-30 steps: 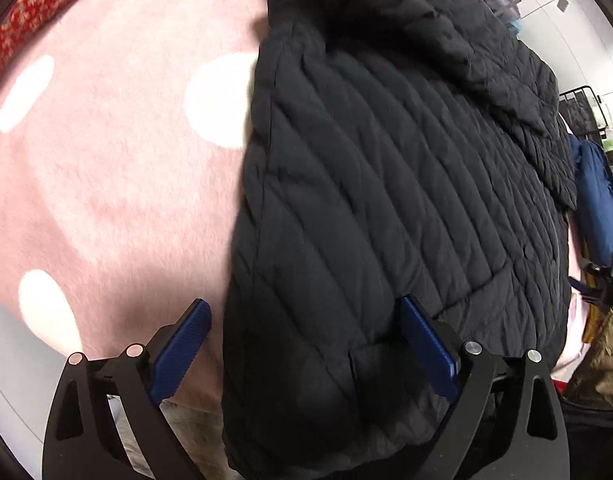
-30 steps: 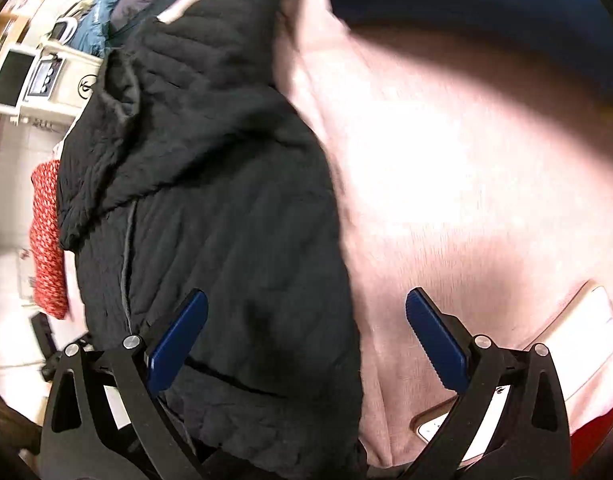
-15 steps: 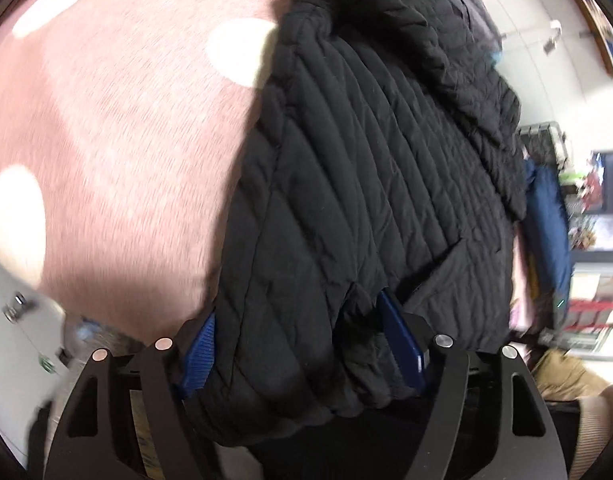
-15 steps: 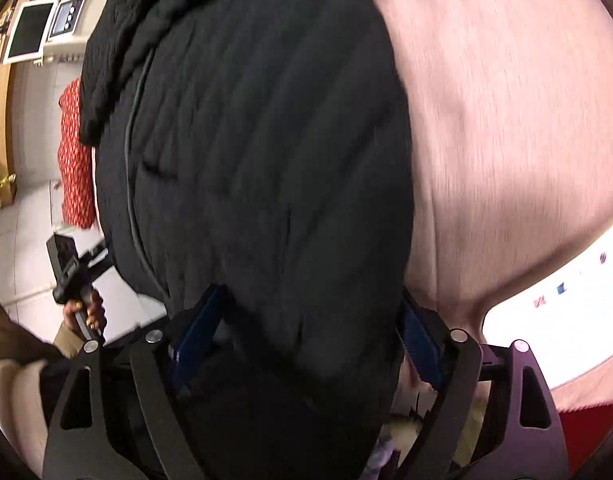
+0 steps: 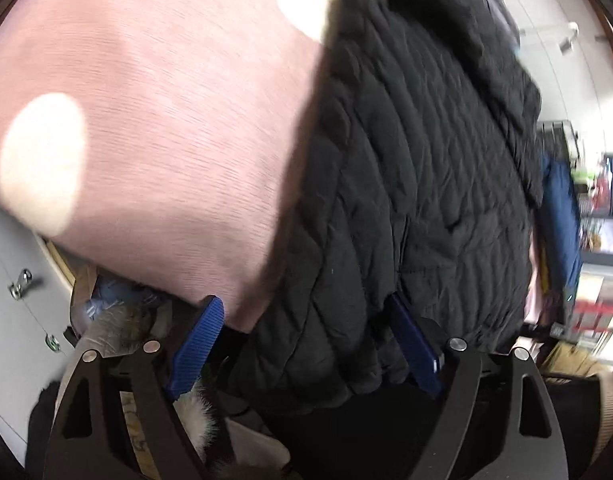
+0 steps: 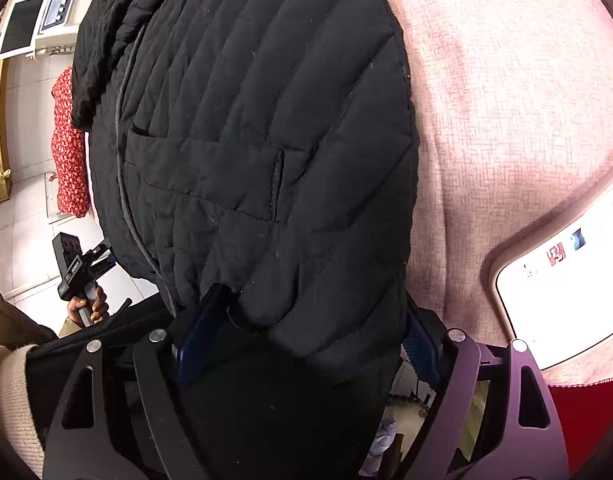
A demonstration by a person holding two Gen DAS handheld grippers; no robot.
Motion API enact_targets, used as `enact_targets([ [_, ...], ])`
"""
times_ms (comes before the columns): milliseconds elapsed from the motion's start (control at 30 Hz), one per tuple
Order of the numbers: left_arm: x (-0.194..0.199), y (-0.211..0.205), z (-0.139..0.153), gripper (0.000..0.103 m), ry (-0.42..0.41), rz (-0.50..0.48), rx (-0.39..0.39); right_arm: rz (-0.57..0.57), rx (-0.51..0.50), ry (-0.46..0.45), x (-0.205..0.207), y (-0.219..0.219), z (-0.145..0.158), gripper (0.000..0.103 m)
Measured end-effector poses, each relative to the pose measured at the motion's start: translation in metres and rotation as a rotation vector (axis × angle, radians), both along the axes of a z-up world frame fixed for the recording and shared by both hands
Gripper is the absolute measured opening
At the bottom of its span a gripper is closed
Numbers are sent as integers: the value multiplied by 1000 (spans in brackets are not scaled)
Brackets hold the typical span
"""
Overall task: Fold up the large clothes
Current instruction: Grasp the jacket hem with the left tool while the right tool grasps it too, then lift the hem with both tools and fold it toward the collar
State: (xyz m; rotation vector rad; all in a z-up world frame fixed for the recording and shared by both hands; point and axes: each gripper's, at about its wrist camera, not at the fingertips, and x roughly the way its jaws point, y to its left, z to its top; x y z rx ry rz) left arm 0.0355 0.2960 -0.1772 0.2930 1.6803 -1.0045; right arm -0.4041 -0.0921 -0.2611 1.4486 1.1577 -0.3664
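One black quilted jacket (image 6: 246, 140), flat across pink blanket (image 6: 506, 100).

Both hand-held grippers now straddle the black jacket's (image 6: 258, 160) hem — left hand-held gripper (image 5: 306, 344) apparently opening.

black quilted jacket (image 5: 406, 200) right of frame — on pink spotted blanket (image 5: 166, 120) | left gripper (image 5: 306, 344) jaws opening, hem between
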Motion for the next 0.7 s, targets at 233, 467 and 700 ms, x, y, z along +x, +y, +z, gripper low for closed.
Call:
enact_targets([
  [233, -13, -3, -22, 81, 84, 12, 10, 42, 18, 23, 10, 2, -1, 82],
  [467, -24, 2, -25, 67, 94, -29, 40, 59, 22, 33, 33, 9, -3, 79],
  [700, -34, -27, 0, 30, 51, -121, 15, 115, 33, 32, 46, 8, 5, 38],
])
